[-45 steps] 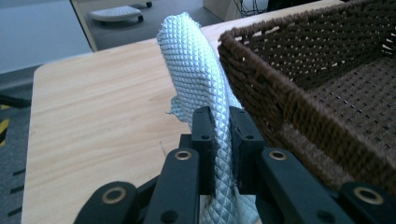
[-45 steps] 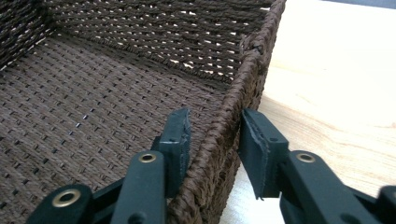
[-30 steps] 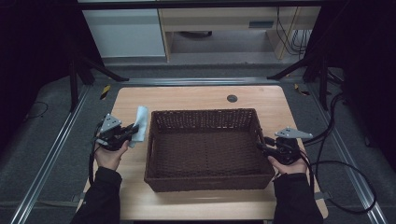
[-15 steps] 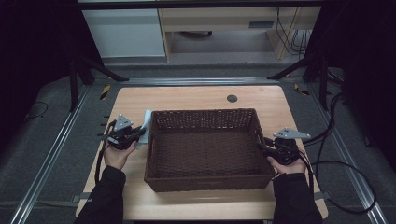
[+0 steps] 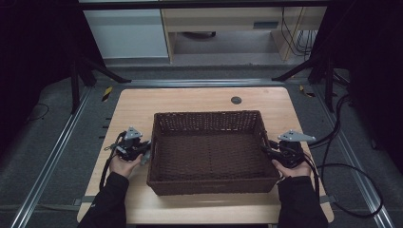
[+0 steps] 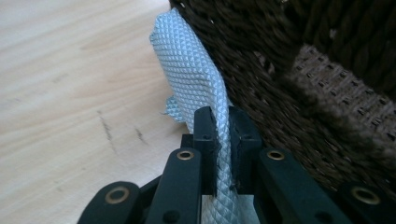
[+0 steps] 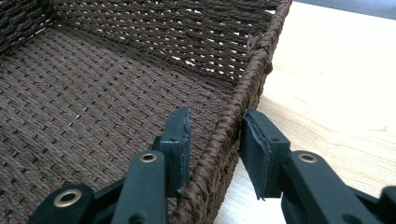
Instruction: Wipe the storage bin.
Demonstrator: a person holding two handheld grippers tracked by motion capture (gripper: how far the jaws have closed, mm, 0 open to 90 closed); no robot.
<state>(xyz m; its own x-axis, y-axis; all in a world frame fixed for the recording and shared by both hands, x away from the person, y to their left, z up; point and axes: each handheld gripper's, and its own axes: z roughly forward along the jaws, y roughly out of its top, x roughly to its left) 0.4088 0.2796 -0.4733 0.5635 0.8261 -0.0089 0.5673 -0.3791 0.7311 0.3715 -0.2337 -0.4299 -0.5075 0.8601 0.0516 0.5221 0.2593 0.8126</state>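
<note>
Your left gripper (image 6: 223,140) is clamped on the cloth (image 6: 189,70) just outside the basket (image 5: 209,178) at mid-left of the high view, not yet inside, while your right gripper (image 7: 215,144) straddles the rim, jaws apart.

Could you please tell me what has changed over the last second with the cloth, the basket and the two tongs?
The left tongs have carried the pale cloth, still clamped, toward the person and in against the basket's left wall; the cloth now hangs beside that wall, outside it. Nothing was let go. The right tongs remain open astride the basket's right rim, and the basket has not moved.
</note>
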